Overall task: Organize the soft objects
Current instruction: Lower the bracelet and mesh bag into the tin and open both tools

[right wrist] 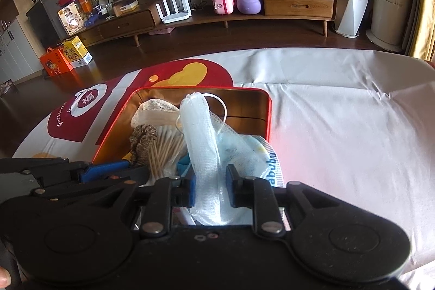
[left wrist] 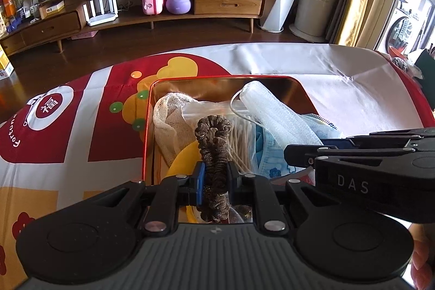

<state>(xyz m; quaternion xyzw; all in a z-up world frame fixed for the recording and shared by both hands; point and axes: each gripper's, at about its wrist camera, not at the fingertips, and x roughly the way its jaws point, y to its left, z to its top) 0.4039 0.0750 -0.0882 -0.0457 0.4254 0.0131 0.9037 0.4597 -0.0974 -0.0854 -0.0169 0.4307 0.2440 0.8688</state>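
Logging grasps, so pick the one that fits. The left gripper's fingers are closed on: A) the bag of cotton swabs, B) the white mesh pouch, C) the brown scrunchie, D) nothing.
C: in the left wrist view the left gripper pinches the brown scrunchie over the red tin.

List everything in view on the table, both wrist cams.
tin box: 1, red rim, gold inside, on the tablecloth
scrunchie: 1, brown, over the tin, pinched by the left gripper
white mesh pouch: 1, over the tin, pinched by the right gripper
cream net bag: 1, tin's far left corner
cotton swabs: 1 clear bag, tin's middle
face mask: 1, blue, tin's right side
tablecloth: 1, white with red and yellow print
left gripper: black, blue pads
right gripper: black, blue pads
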